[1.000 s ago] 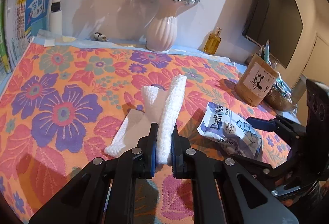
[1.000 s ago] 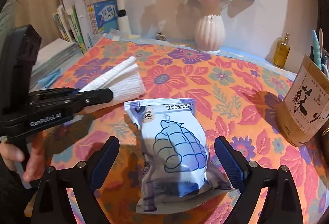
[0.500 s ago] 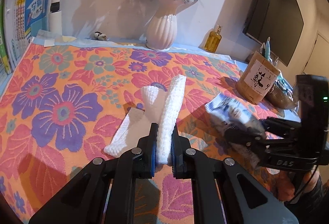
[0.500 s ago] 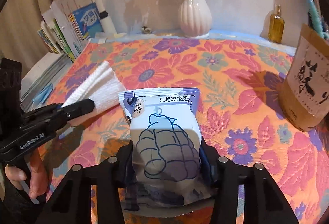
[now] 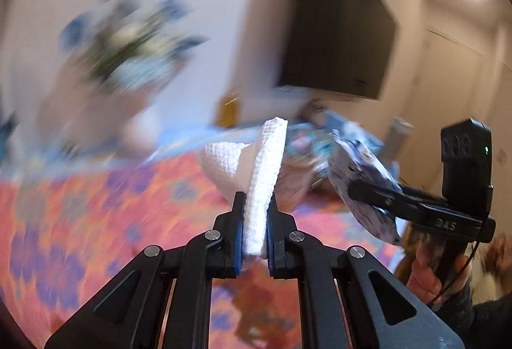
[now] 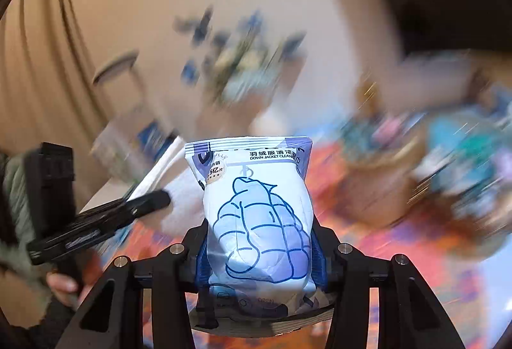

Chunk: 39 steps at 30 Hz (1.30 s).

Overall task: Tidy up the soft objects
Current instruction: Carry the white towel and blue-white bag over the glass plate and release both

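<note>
My left gripper (image 5: 256,205) is shut on a folded white cloth (image 5: 264,170) and holds it in the air above the floral tablecloth (image 5: 96,214). My right gripper (image 6: 259,240) is shut on a soft blue-and-white wipes pack (image 6: 256,214) with a down jacket drawing, also lifted off the table. The pack (image 5: 361,182) and the right gripper show at the right of the left wrist view. The cloth (image 6: 160,170) and the left gripper show at the left of the right wrist view.
The background is blurred by motion. A vase of flowers (image 5: 128,61) stands at the back by the wall, an amber bottle (image 5: 228,112) beside it. A dark TV screen (image 5: 336,38) hangs at the right. A brown pen holder (image 6: 384,189) stands at the right.
Both grippers have lifted their loads off the table and swung upward. The right gripper went from open around the pack to shut on it.
</note>
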Each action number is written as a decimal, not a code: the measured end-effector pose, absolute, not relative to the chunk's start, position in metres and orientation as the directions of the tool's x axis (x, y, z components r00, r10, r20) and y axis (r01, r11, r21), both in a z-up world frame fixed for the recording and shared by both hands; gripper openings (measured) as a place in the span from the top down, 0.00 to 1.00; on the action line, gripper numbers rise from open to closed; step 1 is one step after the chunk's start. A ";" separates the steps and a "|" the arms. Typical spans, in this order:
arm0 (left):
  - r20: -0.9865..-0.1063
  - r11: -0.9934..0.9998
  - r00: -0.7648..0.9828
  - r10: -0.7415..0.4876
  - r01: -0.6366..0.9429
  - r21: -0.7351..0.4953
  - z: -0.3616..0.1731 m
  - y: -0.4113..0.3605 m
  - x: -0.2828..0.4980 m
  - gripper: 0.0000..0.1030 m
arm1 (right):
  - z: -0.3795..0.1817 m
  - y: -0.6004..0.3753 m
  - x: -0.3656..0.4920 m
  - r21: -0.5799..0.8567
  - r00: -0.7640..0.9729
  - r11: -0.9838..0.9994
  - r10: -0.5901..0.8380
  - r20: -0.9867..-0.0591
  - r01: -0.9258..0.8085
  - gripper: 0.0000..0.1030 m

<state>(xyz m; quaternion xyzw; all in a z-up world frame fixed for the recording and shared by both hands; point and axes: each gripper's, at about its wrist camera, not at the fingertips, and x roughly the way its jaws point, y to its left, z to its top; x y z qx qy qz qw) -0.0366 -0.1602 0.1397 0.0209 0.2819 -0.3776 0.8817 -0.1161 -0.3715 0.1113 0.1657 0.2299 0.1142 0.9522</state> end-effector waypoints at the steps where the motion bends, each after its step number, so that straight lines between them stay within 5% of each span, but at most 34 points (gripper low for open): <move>1: -0.500 0.683 0.533 -0.683 0.708 -0.178 0.151 -0.179 -0.036 0.93 | 0.120 -0.386 -0.121 0.359 0.887 0.928 0.246 -0.390 -0.100 0.53; 7: -0.486 0.546 0.403 -0.776 0.814 -0.197 0.193 -0.289 -0.014 0.92 | 0.157 -0.475 -0.132 0.225 0.872 0.908 -0.233 -0.430 0.353 0.53; 14: -0.599 0.579 0.350 -0.720 0.779 -0.242 0.166 -0.396 0.043 0.92 | 0.147 -0.556 -0.080 0.177 0.747 0.817 -0.384 -0.542 0.548 0.53; 21: -0.638 0.644 0.387 -0.666 0.731 -0.228 0.125 -0.439 0.077 0.92 | 0.109 -0.588 -0.026 0.162 0.672 0.800 -0.355 -0.650 0.578 0.52; 25: -0.723 0.648 0.305 -0.620 0.719 -0.252 0.099 -0.460 0.092 0.60 | 0.091 -0.605 -0.008 0.250 0.664 0.791 -0.245 -0.707 0.559 0.39; 27: -0.742 0.652 0.267 -0.615 0.700 -0.289 0.092 -0.458 0.093 0.59 | 0.089 -0.609 -0.014 0.287 0.679 0.789 -0.212 -0.703 0.543 0.39; 33: -0.673 0.613 0.218 -0.707 0.663 -0.429 0.117 -0.408 0.080 0.58 | 0.103 -0.598 -0.058 0.285 0.702 0.790 -0.240 -0.670 0.542 0.38; 39: -0.583 0.612 0.320 -0.747 0.674 -0.414 0.173 -0.338 0.037 0.56 | 0.137 -0.553 -0.101 0.317 0.779 0.824 -0.217 -0.589 0.469 0.38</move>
